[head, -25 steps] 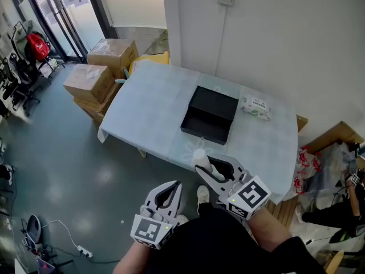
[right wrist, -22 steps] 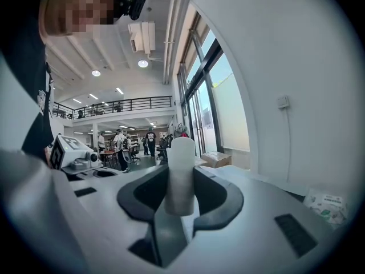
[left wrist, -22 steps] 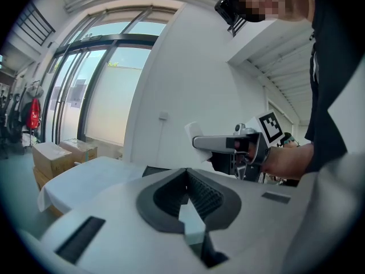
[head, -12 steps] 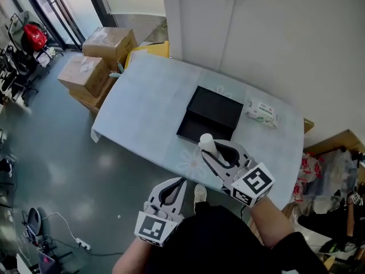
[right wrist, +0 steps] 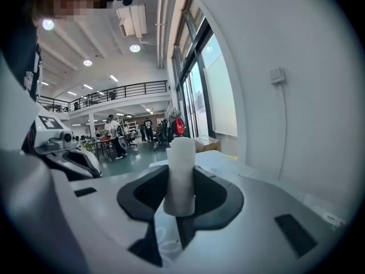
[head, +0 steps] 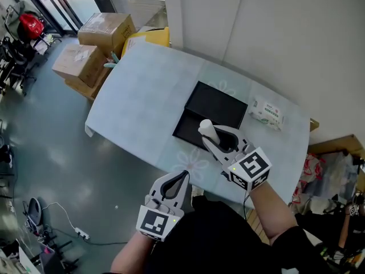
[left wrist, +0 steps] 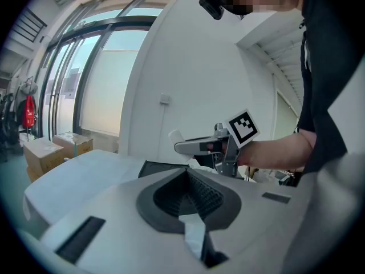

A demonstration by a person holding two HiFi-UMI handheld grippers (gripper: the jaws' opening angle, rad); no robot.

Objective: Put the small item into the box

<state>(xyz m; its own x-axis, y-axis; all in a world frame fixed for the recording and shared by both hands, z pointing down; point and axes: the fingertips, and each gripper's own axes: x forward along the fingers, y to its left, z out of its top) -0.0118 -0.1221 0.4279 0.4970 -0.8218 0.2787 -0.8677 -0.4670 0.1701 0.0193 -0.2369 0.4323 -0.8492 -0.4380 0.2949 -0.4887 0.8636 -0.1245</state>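
right hand-held gripper (head: 210, 133) with white cylinder (head: 205, 125) | from table (head: 142, 96) edge | to above black box (head: 221, 103)

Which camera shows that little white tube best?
The right gripper view: the white tube fills the middle, upright, clamped in the right hand-held gripper. The head view shows it small against the black box; the left gripper view shows only its tip.
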